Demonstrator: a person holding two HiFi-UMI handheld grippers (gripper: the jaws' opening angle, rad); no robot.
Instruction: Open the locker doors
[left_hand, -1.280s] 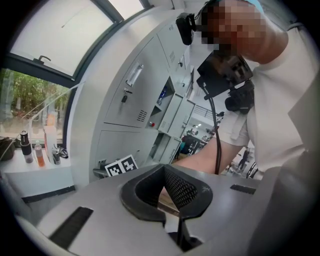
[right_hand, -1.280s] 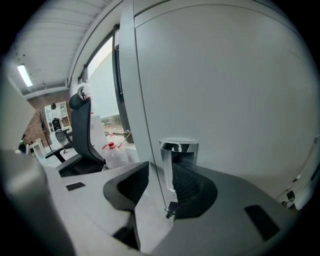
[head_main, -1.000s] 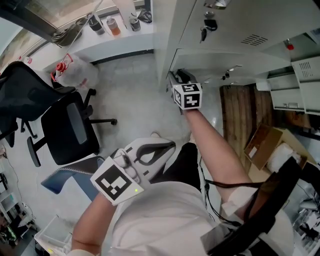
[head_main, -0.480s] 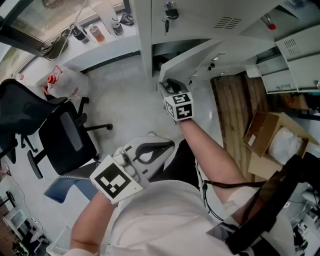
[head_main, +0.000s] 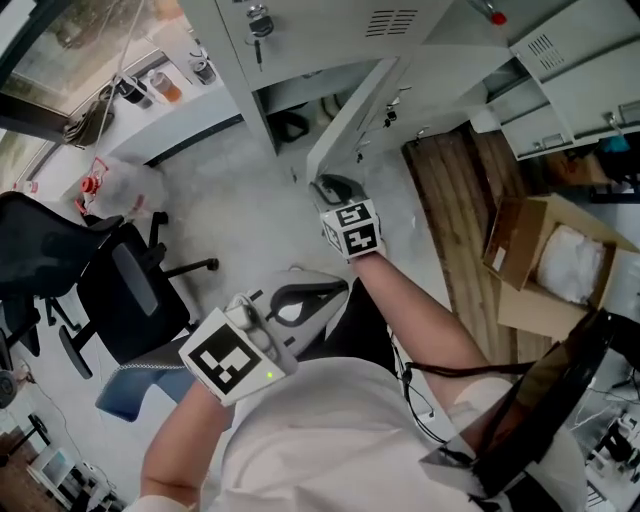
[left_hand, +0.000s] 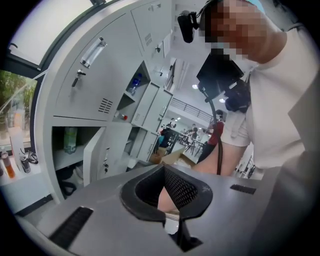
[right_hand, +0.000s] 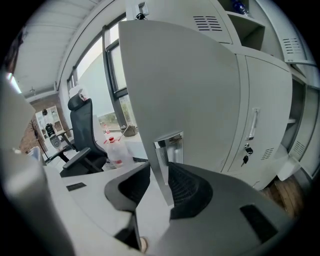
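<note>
Well, the locker door (head_main: 358, 108) stands swung well out from the front of the lockers (head_main: 320, 30), with its dark compartment open behind it; it is a flat sheet of pale grey metal, plain on its outer face, with a shiny recessed handle (right_hand: 170, 142) set at its free edge; in the head view it shows nearly edge-on, as a narrow pale slab slanting away from the lockers. The right gripper (right_hand: 160, 163) has its jaws closed on that free edge just under the handle, one dark ribbed pad on each face of the door; the person's arm reaches forward to it. The left gripper (head_main: 338, 290) is held low, well back from the lockers and close to the person's body; its jaws meet at the tips with nothing between them. The locker above the open one is closed, with a key (head_main: 258, 22) hanging in its lock; left of the lockers stands a black office chair (head_main: 125, 290); right of them an open cardboard box (head_main: 545, 255) sits on the floor.
</note>
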